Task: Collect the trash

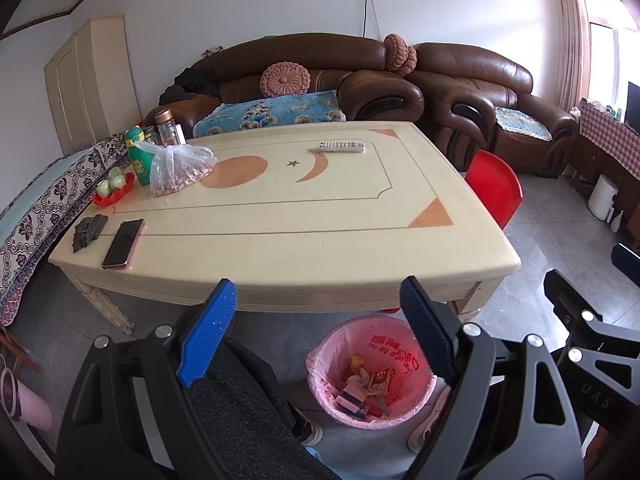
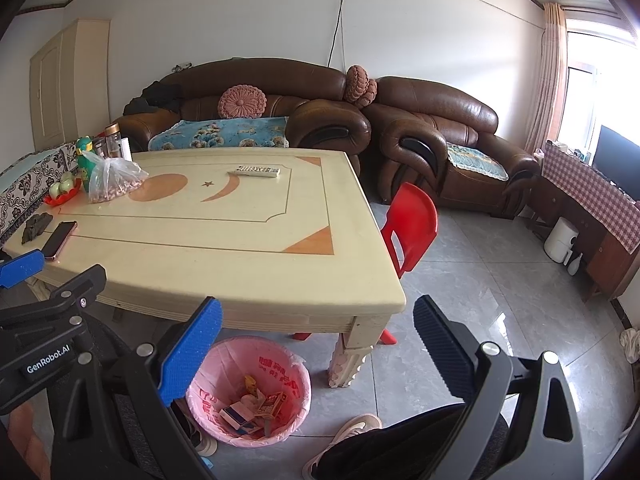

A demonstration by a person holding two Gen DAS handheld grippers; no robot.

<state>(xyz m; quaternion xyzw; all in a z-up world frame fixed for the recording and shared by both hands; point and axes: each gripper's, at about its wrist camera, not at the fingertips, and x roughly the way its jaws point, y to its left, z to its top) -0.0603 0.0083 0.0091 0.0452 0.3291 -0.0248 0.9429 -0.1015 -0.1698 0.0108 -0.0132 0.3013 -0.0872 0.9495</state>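
Under the near edge of a cream table [image 1: 320, 240] stands a bin lined with a pink bag [image 1: 320, 360] [image 2: 288, 364]. Small cartons and wrappers [image 1: 372, 384] [image 2: 248, 408] lie inside it. My left gripper [image 1: 318, 282] hangs in front of the table edge above the bin, jaws wide apart and empty. My right gripper [image 2: 318, 300] is held beside it at the table's near right corner, also open and empty. A dark crumpled lump [image 1: 89, 232] lies at the table's left edge.
On the table are a phone [image 1: 123, 243], a plastic bag of nuts [image 1: 180, 168], a green bottle [image 1: 138, 156], a red dish with green fruit [image 1: 114, 190] and a remote [image 1: 341, 146]. A red chair [image 2: 412, 224] stands at the right. A person's legs and shoes [image 2: 352, 428] flank the bin.
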